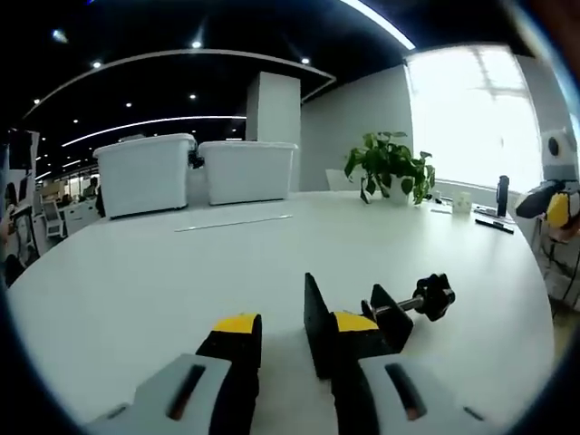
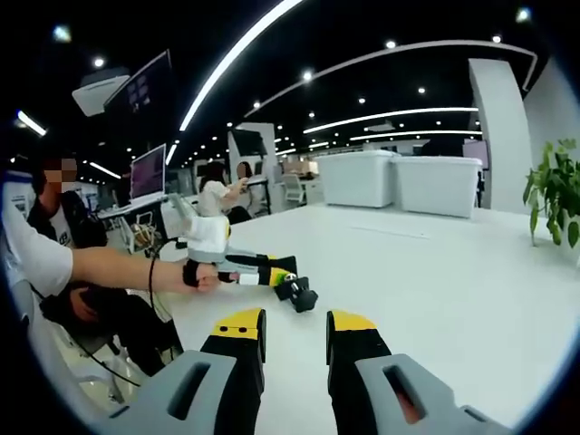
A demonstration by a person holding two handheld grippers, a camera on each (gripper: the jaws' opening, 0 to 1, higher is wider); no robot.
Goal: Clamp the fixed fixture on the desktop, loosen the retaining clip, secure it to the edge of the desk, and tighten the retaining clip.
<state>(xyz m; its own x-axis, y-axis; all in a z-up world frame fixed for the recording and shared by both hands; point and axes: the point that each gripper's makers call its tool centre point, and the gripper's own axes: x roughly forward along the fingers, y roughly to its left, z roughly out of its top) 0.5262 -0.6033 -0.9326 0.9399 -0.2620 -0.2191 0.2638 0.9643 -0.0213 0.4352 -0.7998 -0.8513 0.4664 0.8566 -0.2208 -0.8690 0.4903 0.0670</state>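
The black clamp fixture (image 1: 388,319) lies on the white table (image 1: 181,272), its flat plate (image 1: 315,322) upright and its screw knob (image 1: 433,294) pointing right. My left gripper (image 1: 295,323) is open. The plate stands between its yellow-tipped jaws, close against the right one and clear of the left one. From the right gripper view, the left gripper (image 2: 276,275) is held low over the table by a hand (image 2: 201,275), with the fixture (image 2: 299,294) at its tips. My right gripper (image 2: 294,324) is open with nothing between its fingers, and it shows at the edge (image 1: 551,201) of the left gripper view.
Two white bins (image 1: 145,172) (image 1: 246,170) stand at the table's far side, with a potted plant (image 1: 390,168) and small items (image 1: 494,217) by the window. The table's curved edge (image 1: 535,299) runs on the right. Seated people (image 2: 213,208) are beyond the table.
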